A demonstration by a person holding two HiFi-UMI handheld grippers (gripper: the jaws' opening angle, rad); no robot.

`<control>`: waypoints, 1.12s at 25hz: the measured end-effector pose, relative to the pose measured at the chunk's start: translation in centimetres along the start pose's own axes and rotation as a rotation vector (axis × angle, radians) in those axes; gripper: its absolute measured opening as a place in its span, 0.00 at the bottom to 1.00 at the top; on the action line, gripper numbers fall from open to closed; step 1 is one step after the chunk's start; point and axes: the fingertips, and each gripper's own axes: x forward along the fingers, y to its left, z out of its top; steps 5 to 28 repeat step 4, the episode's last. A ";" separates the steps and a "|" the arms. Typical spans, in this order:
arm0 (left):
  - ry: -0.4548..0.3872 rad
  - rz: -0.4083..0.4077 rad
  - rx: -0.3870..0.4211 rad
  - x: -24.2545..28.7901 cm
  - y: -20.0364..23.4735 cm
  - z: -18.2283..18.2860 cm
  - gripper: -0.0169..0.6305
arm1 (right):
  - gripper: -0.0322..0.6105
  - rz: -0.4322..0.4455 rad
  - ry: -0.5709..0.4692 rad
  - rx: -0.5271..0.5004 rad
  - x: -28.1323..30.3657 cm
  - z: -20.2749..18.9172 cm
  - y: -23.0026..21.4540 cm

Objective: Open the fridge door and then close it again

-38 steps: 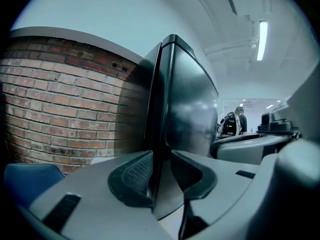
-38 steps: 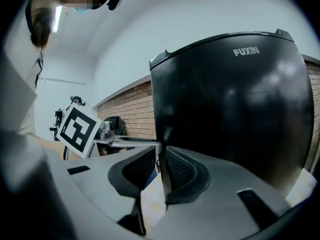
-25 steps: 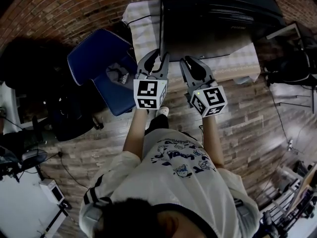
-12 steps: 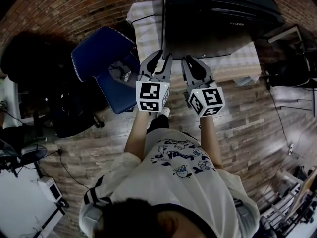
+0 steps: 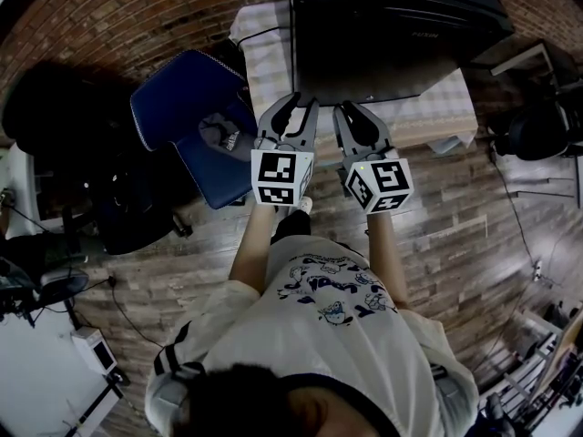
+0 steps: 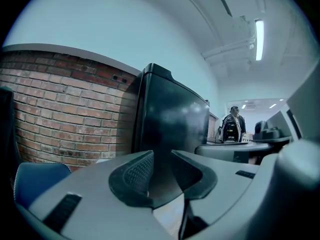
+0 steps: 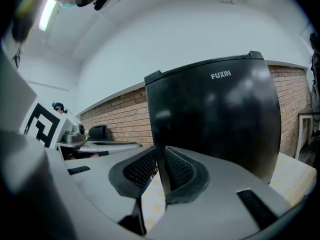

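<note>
A black mini fridge [image 5: 392, 35] stands on a table with a checked cloth [image 5: 428, 116], and its door looks closed. In the right gripper view the fridge [image 7: 220, 119] shows its front face with a white brand name. My left gripper [image 5: 301, 101] and right gripper [image 5: 350, 109] point side by side at the fridge's lower front, just short of it. The left gripper [image 6: 162, 166] is open, and through its gap I see the fridge [image 6: 170, 119]. The right gripper [image 7: 161, 171] has only a narrow slit between its pads, with nothing gripped.
A blue chair [image 5: 182, 116] stands left of the table, close to my left arm. A brick wall [image 6: 65, 114] runs behind the fridge. In the left gripper view, desks [image 6: 235, 149] and a standing person [image 6: 231, 126] are far off to the right. Cables and stands crowd the floor's edges.
Both grippers have edged slightly closer to the fridge, the left one a little more. Neither has taken hold of anything.
</note>
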 end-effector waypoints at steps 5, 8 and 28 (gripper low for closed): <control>-0.005 -0.007 0.007 0.0 -0.5 0.3 0.21 | 0.16 -0.001 -0.007 0.002 -0.3 0.3 -0.1; -0.005 -0.007 0.007 0.0 -0.5 0.3 0.21 | 0.16 -0.001 -0.007 0.002 -0.3 0.3 -0.1; -0.005 -0.007 0.007 0.0 -0.5 0.3 0.21 | 0.16 -0.001 -0.007 0.002 -0.3 0.3 -0.1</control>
